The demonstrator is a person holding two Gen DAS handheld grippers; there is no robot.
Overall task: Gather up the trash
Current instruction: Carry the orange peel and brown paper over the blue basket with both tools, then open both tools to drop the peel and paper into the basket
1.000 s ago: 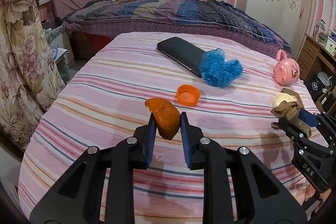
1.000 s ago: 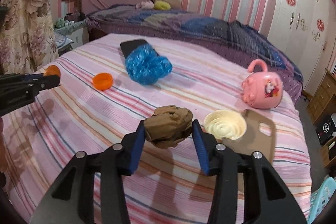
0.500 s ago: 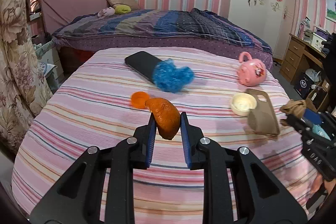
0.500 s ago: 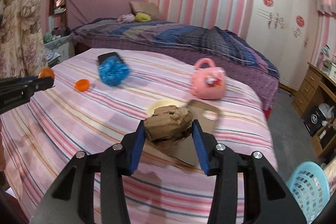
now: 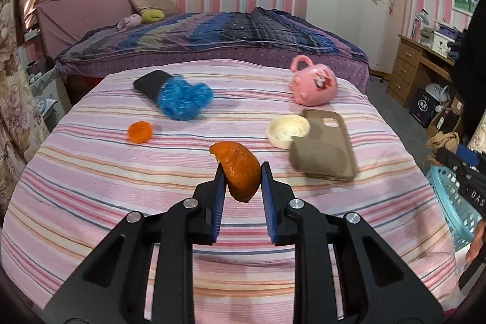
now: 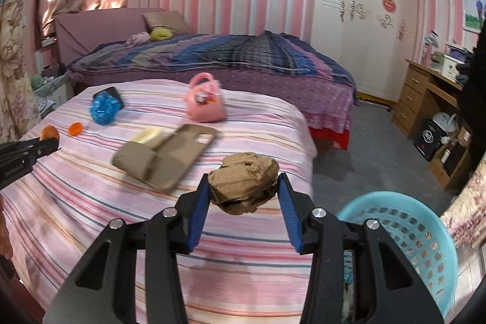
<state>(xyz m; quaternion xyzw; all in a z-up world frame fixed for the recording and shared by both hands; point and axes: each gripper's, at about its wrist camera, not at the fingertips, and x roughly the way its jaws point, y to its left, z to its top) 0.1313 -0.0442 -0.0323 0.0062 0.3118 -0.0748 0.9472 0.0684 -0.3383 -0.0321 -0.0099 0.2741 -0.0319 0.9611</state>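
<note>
Left wrist view first: your left tool (image 5: 240, 187) is clamped on the orange peel (image 5: 238, 170), which hangs clear above the striped bed (image 5: 91, 172). Beyond it on the bed lie an orange cap (image 5: 139, 132) to the far left, a blue crumpled wrapper (image 5: 183, 99) overlapping a black phone (image 5: 148, 85), a cream lid (image 5: 288, 131) touching a tan phone case (image 5: 323, 151), and a pink pig mug (image 5: 314, 85) at the far right. At the right edge you can see your right tool (image 5: 455, 161) with its brown wad, and the blue basket (image 5: 452, 202) just below it, off the bed's side.

Right wrist view: your right tool (image 6: 243, 193) is gripping the brown paper wad (image 6: 244, 182) firmly between both pads, past the near right corner of the bed. The basket (image 6: 425, 239) sits low on the right, on the floor; its mouth is open and close by.

I judge the step in hand to be carrying both pieces to the basket. Bring each tool right over the mouth before you let go, and lower it so the piece drops inside rather than bouncing off the rim. Release the wad first, since it is nearer, then swing the peel across. Keep both grips steady until then; the peel is held by a narrow part and could slip.
</note>
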